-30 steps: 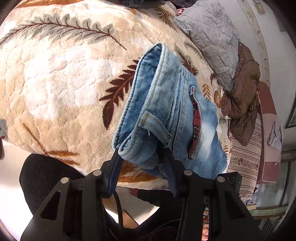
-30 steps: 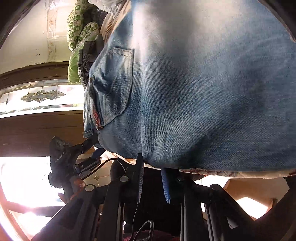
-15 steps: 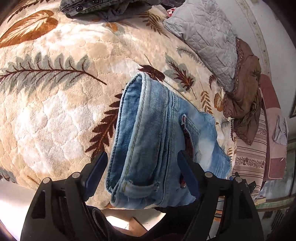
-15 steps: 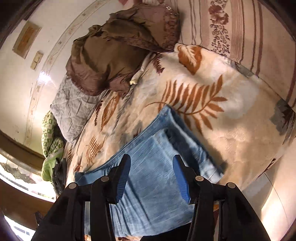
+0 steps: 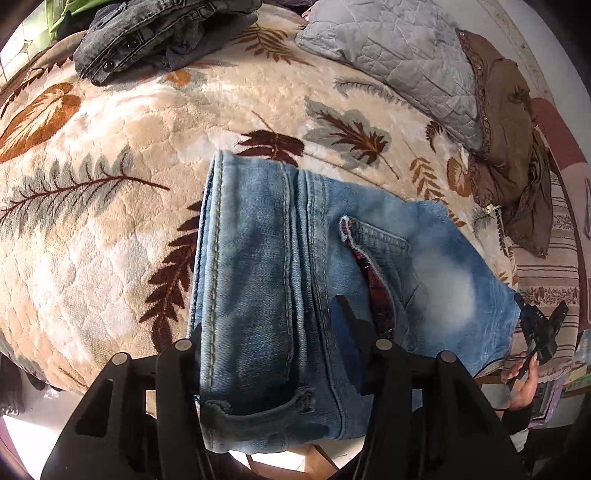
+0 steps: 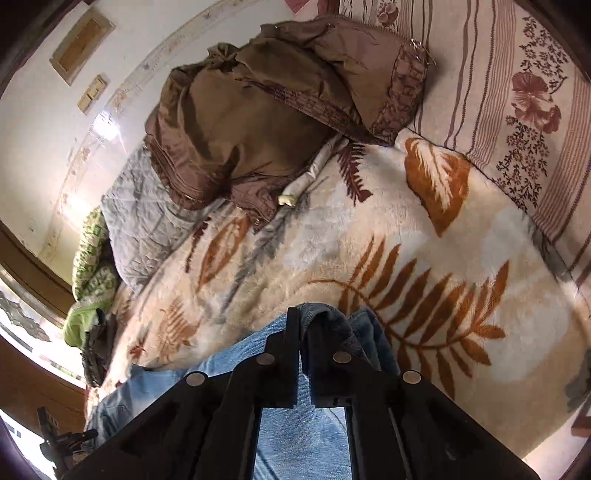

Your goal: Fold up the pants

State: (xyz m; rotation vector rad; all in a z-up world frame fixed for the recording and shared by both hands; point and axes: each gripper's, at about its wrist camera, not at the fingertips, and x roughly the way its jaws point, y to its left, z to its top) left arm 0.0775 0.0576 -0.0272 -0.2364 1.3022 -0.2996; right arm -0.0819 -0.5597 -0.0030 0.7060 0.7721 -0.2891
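Lying folded on cream plush blanket w/ brown and grey leaf print (image 5: 92,229): faded light-blue denim pants (image 5: 266,266), waistband end overhanging near bed edge, presumably laid there for reach. Left black two-finger gripper (image 5: 271,343) wide open, fingers straddling waistband area either side, nothing held; judged released or lining up for next pinch. Right black two-finger gripper (image 6: 298,332) nearly closed, thin slit betw. fingers; dark denim fold draped over the right finger, clamp on cloth not confirmed from wrist view. Right grip at far end of pants (image 6: 303,435), probably to lift that end for next fold. Grey quilted pillow (image 5: 391,55), brown satin garment (image 6: 266,122), dark grey denim pile (image 5: 159,33) well apart from work area. Fold judged part done.
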